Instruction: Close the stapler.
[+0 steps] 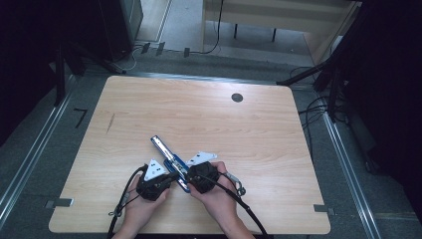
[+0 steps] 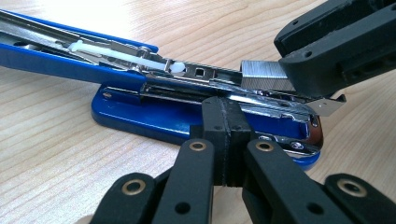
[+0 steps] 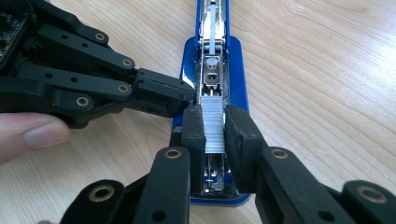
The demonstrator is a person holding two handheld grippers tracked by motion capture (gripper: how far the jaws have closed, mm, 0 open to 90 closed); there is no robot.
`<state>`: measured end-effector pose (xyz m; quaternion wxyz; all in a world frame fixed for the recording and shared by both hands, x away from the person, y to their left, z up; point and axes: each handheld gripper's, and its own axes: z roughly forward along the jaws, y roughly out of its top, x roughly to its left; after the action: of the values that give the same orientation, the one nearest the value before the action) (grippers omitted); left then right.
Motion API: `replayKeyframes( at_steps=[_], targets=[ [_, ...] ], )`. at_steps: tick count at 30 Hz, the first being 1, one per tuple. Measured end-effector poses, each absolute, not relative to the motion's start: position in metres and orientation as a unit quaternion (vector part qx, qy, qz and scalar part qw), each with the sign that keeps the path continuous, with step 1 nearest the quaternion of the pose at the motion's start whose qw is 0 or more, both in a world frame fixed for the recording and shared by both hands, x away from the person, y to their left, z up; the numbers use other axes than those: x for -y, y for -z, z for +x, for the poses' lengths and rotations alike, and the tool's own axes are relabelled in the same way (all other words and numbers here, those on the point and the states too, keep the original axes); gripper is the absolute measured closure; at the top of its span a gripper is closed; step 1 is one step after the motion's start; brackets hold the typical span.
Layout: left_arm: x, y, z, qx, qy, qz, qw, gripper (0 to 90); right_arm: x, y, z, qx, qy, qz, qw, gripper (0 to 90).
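table (image 1: 214, 114) open all around; only the stapler (image 1: 169, 154) (lid open) obstructs.

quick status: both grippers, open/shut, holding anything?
Left gripper: shut, empty, tips against the stapler side.
Right gripper: shut on the staple strip, over the open stapler.

Lab-type recording space: lone wooden table (image 1: 199, 114) on grey floor (image 1: 30, 154), black stands (image 1: 333, 74), loose cables (image 1: 313, 107), floor rails (image 1: 348, 159).
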<state>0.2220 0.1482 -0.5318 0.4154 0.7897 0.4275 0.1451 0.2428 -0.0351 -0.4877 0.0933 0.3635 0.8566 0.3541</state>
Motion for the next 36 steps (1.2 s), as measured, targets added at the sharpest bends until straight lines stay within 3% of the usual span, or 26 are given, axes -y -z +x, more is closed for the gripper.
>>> replayKeyframes(
  at_steps=[36],
  targets=[
    [-0.1482, 0.5318, 0.2221, -0.427, -0.146, 0.79, 0.415, 90.0, 0.0349, 0.489, 0.2457, -0.859, -0.347, 0.366, 0.084, 79.8]
  ],
)
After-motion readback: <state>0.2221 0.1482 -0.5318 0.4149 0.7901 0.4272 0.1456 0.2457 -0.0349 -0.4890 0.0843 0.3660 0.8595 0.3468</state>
